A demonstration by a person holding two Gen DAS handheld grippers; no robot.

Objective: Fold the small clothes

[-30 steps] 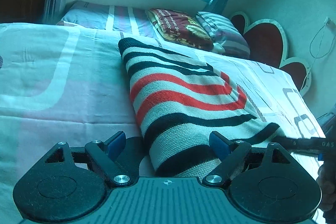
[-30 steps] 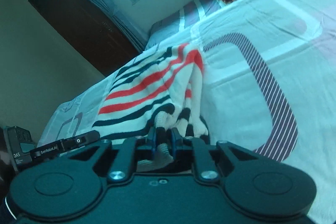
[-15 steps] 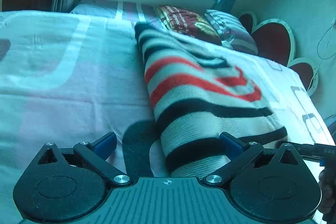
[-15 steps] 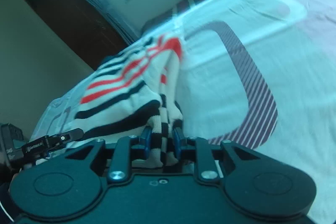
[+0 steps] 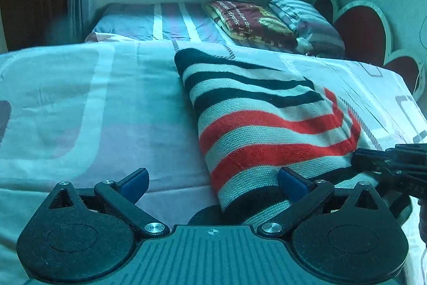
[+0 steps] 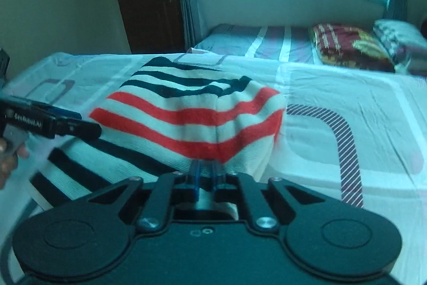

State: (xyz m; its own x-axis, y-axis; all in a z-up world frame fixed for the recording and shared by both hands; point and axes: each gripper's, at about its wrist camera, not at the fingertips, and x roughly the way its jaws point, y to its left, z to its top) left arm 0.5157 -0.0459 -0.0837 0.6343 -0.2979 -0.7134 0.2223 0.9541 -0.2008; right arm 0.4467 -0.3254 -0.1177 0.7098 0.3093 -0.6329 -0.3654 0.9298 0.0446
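Since the earlier frame the right gripper [image 6: 206, 172] has rolled level, jaws now clamped on a raised fold of the striped knit sweater [image 6: 192, 119]. Left gripper [image 5: 213, 182]: jaws wide apart, gripping nothing; the sweater's near end lies between them. Sweater rests on the bed [image 5: 106, 103], near its front edge. Folded blanket [image 5: 250, 20] at the far edge.
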